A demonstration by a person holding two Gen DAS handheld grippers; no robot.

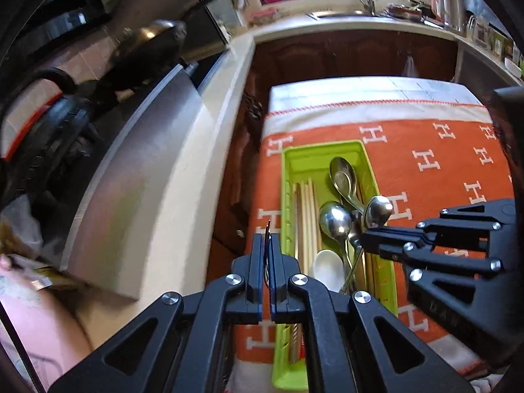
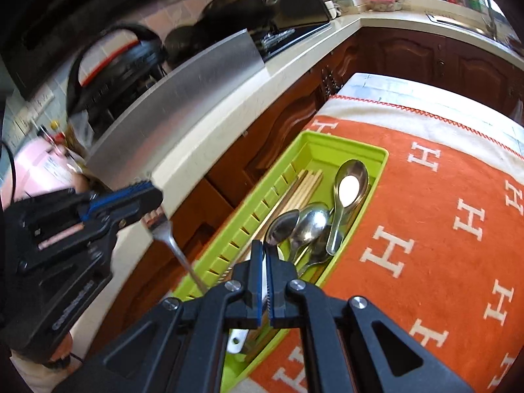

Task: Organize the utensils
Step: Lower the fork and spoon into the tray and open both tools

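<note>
Left gripper (image 1: 268, 245) clamps the fork (image 2: 163, 226) by its head, handle pointing down-right toward the green tray (image 2: 380, 160); right gripper (image 2: 264, 255) pinches a spoon (image 2: 283, 222).

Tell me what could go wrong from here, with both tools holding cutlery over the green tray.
1. The left tool pinches the fork at its tines, with the handle hanging at the tray's cabinet-side edge. A slip might drop it off the table.
2. The right tool grips a spoon just above the piled spoons. Lowering it could snag or scatter them.
</note>
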